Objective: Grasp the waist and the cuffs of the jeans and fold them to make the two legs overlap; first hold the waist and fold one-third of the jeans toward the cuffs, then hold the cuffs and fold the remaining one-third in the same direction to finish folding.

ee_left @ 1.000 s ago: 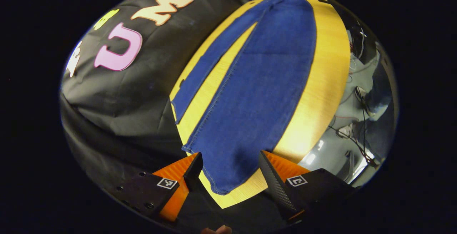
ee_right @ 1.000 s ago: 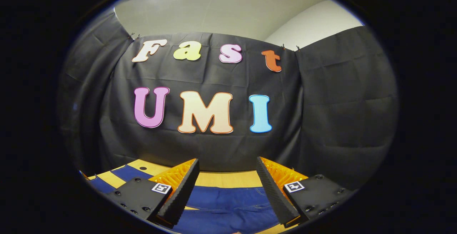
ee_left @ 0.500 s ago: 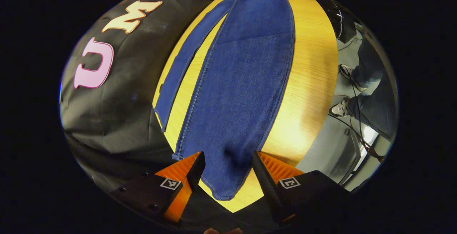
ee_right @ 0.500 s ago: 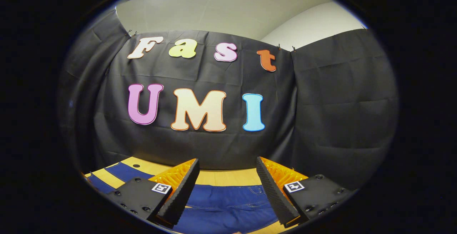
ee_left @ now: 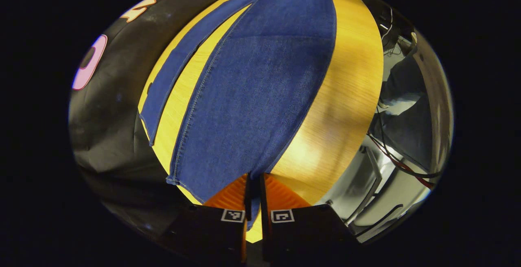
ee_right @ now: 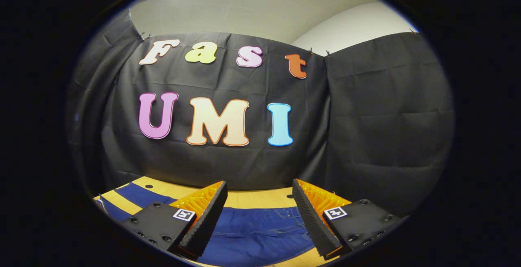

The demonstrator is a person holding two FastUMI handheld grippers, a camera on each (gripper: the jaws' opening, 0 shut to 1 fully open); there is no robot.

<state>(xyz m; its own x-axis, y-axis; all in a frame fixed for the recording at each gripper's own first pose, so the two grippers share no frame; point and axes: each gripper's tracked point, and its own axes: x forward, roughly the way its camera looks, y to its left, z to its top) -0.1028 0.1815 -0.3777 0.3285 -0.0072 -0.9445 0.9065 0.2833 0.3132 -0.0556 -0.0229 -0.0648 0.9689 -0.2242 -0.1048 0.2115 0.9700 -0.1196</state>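
Wooden table (ee_left: 346, 79) under jeans (ee_left: 252, 96); left gripper (ee_left: 253, 187) pinching cuff (ee_left: 253, 193), right gripper (ee_right: 258, 214) spread

A recording booth in a lab. Black cloth (ee_right: 366, 116) walls a wooden table (ee_left: 346, 75). At the right of the left gripper view, cables (ee_left: 403, 165) trail over the floor.
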